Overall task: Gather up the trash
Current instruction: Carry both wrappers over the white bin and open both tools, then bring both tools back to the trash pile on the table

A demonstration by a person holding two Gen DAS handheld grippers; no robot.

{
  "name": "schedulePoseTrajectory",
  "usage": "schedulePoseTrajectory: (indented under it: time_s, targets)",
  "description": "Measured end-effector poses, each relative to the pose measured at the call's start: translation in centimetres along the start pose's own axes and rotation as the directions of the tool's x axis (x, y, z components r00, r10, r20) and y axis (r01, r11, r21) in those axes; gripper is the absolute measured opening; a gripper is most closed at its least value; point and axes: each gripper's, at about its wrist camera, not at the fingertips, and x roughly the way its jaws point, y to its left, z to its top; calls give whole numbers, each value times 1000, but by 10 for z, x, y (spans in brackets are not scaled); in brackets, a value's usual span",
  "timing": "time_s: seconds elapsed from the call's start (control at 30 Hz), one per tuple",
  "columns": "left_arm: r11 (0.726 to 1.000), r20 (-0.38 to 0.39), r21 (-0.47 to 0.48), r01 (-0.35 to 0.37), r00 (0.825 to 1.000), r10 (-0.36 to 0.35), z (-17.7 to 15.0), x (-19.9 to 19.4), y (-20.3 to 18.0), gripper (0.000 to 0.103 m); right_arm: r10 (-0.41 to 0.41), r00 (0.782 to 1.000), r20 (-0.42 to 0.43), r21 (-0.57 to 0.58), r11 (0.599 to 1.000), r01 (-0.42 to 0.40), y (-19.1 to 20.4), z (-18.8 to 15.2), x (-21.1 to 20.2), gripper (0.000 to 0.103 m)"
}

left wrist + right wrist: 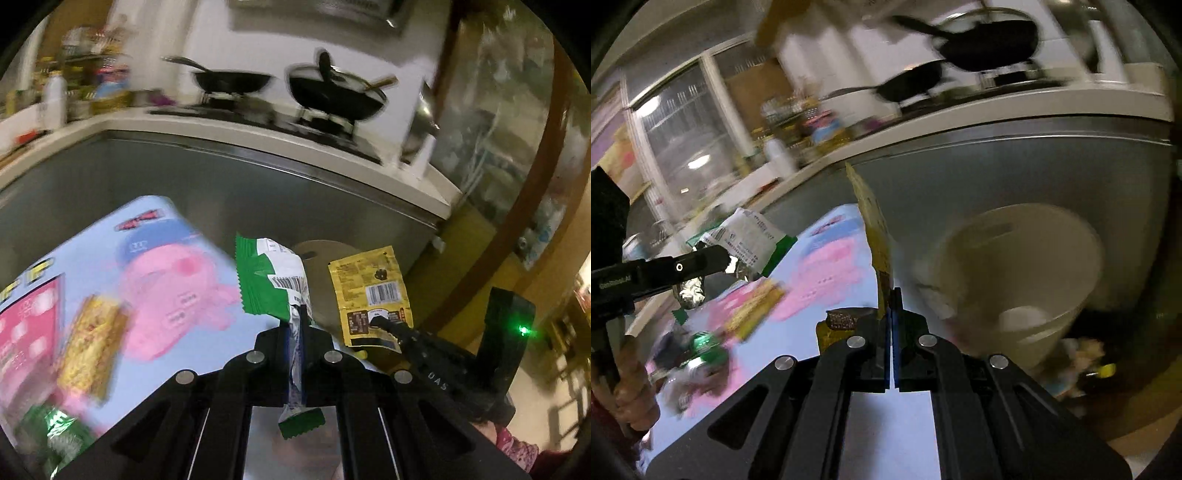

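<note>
My left gripper is shut on a green and white snack wrapper and holds it up above the small table. The wrapper also shows in the right wrist view, with the left gripper at the left. My right gripper is shut on a yellow sachet wrapper, seen edge-on. In the left wrist view the yellow wrapper hangs to the right, held by the right gripper. A cream trash bin stands on the floor to the right, just beyond the yellow wrapper.
A blue cartoon-pig table top carries a yellow snack pack and a green foil wrapper. Behind is a steel cabinet front under a counter with two black pans. A glass door stands at the right.
</note>
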Motion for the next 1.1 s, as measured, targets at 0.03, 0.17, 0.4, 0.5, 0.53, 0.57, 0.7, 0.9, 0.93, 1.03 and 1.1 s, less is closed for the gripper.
schedulePoseTrajectory:
  time_s: [0.03, 0.17, 0.4, 0.5, 0.53, 0.57, 0.7, 0.9, 0.93, 1.03, 1.1]
  targets:
    - [1000, -24, 14, 15, 1000, -14, 11, 24, -9, 4, -27, 1000, 0, 6, 1000, 27, -14, 6, 4, 1]
    - [997, -115, 46, 54, 992, -49, 31, 96, -34, 4, -94, 995, -26, 25, 995, 94, -55, 22, 24, 1]
    - [998, -160, 36, 57, 986, -51, 33, 155, -39, 30, -126, 990, -67, 36, 991, 129, -84, 29, 51, 42]
    - [999, -88, -36, 24, 996, -27, 37, 146, -24, 73, -157, 988, -6, 31, 987, 157, -81, 27, 48, 61]
    - [998, -70, -53, 19, 997, -23, 39, 142, -22, 74, -164, 987, 1, 28, 986, 164, -79, 27, 48, 61]
    - [998, -58, -66, 23, 998, -27, 40, 135, -18, 74, -161, 987, 8, 37, 986, 160, -79, 28, 47, 61]
    - [996, -5, -87, -1, 1000, 0, 43, 104, -9, 74, -123, 992, 31, 61, 991, 121, -67, 28, 37, 56]
    - [992, 93, -117, -38, 994, 49, 21, 30, 7, 74, 3, 999, 41, 19, 1000, -3, -24, 23, 22, 43]
    - [991, 102, -126, -45, 993, 58, 12, 15, 13, 74, 40, 999, 23, 19, 999, -41, -14, 21, 23, 40]
    - [986, 115, -155, -59, 990, 77, -13, -26, 33, 73, 139, 990, -37, 28, 990, -138, 16, 13, 32, 35]
    - [981, 121, -179, -81, 987, 103, -29, -53, 49, 73, 223, 970, -95, 45, 975, -220, 44, 3, 44, 35]
